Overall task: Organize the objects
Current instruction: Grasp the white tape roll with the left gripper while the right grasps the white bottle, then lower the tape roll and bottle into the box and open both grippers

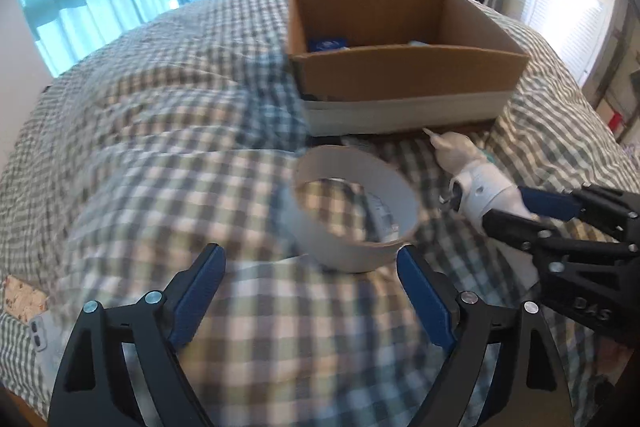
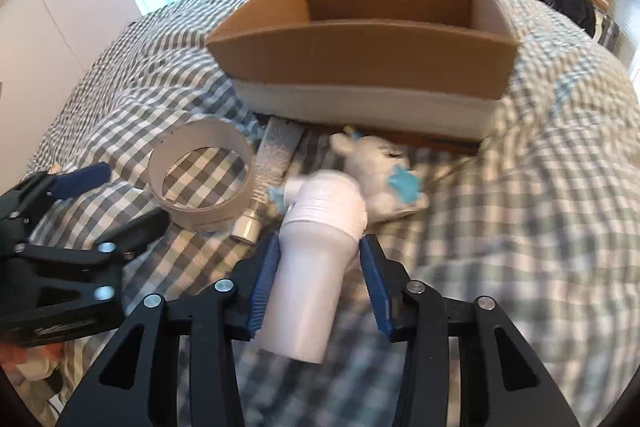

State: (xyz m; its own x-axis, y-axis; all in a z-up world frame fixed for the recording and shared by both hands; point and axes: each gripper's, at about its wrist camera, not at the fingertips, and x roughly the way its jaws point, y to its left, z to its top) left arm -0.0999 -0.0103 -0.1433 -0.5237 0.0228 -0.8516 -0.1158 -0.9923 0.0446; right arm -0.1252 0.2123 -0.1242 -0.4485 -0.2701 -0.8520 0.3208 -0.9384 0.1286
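The white plastic bottle-shaped object is clamped between the blue-padded fingers of the right gripper, just above the checked bed cover. The left gripper has its fingers wide apart, holding nothing, just short of the wide white tape ring lying on the bed. Only the right wrist view shows the white plush toy with blue trim before the brown cardboard box; only the left view shows a blue item inside the box.
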